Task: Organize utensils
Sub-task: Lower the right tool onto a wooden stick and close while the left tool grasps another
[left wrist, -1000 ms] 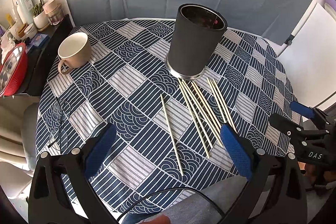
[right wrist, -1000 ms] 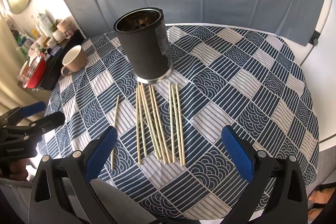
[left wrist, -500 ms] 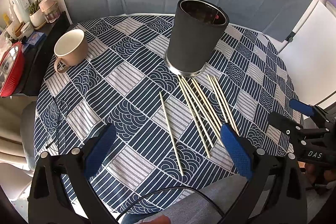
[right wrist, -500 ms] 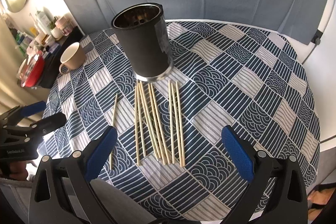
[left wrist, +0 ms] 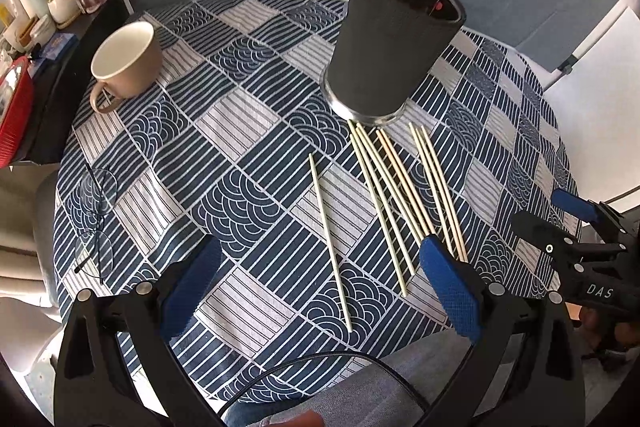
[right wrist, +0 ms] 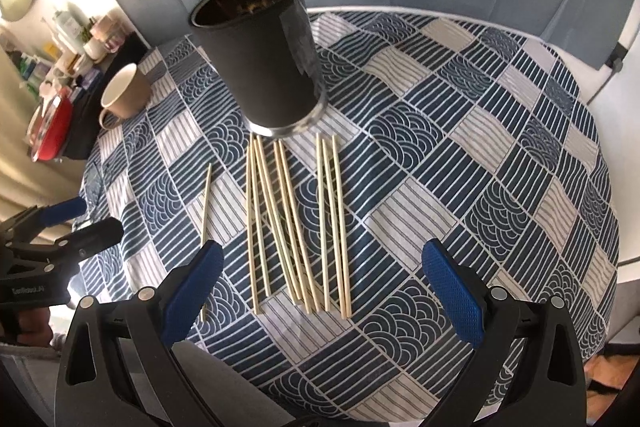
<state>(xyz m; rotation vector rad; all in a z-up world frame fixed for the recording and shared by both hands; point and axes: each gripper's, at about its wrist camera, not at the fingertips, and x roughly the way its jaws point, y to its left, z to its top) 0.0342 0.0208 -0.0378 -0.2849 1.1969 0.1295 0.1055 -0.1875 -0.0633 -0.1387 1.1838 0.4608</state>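
Both hand-held grippers, left (left wrist: 316, 289) and right (right wrist: 320, 291), hover spread wide and empty above the round counter (right wrist: 500, 131) in its blue-and-white patterned cloth. Tall black cylindrical holder (right wrist: 260, 67) stands mid-counter; pale wooden chopsticks (right wrist: 296, 223) lie loose before it, none collected. Next, judging by this: descend and pinch one stick.

Matt black holder (left wrist: 394, 43) — wooden sticks (right wrist: 296, 223)

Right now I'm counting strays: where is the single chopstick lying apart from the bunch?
The lone chopstick lies flat on the tablecloth, left of the main bunch, which fans out below the black holder.
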